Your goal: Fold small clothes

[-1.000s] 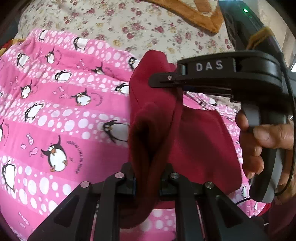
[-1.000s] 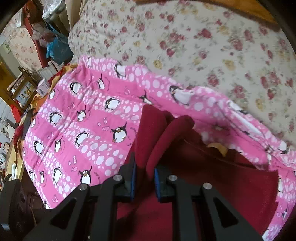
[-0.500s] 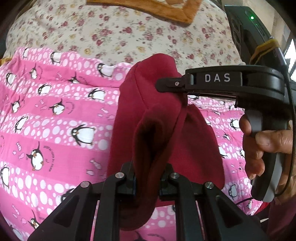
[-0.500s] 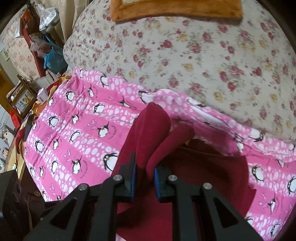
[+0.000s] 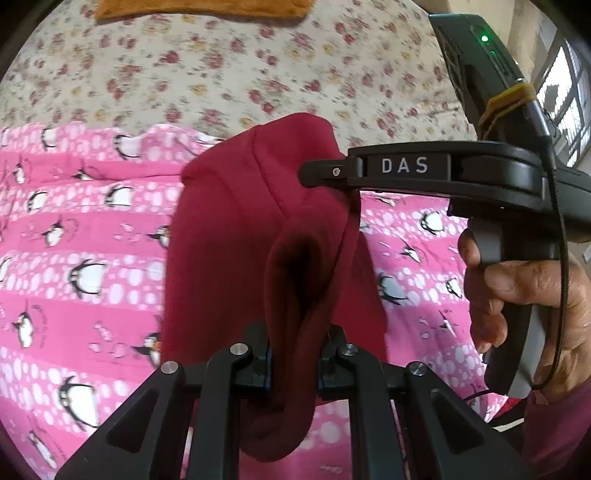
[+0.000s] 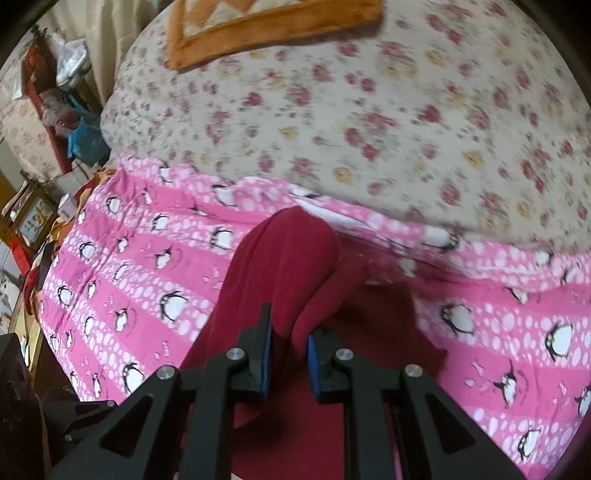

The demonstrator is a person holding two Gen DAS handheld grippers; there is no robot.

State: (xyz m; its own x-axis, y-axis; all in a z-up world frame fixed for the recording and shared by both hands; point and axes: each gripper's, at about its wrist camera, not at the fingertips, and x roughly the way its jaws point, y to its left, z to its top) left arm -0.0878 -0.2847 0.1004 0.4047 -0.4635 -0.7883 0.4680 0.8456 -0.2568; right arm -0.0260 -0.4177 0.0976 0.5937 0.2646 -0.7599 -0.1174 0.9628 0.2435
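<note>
A dark red garment (image 5: 229, 236) hangs bunched above the pink penguin blanket (image 5: 74, 258). My left gripper (image 5: 294, 363) is shut on a fold of it at the near edge. My right gripper (image 6: 289, 354) is shut on another fold of the same red garment (image 6: 291, 258). In the left wrist view the right gripper's body, marked DAS (image 5: 404, 166), reaches in from the right and pinches the garment's top edge, held by a hand (image 5: 517, 295). Most of the garment hangs below both grippers, lifted off the blanket.
A cream floral bedsheet (image 6: 369, 110) lies beyond the pink blanket (image 6: 129, 277). An orange-edged mat (image 6: 266, 26) lies at the far side. Cluttered furniture and bags (image 6: 55, 110) stand off the bed's left edge.
Both grippers have lifted the red garment higher and carried it toward the floral sheet. The garment now hangs freer off the blanket. Both grips are unchanged.
</note>
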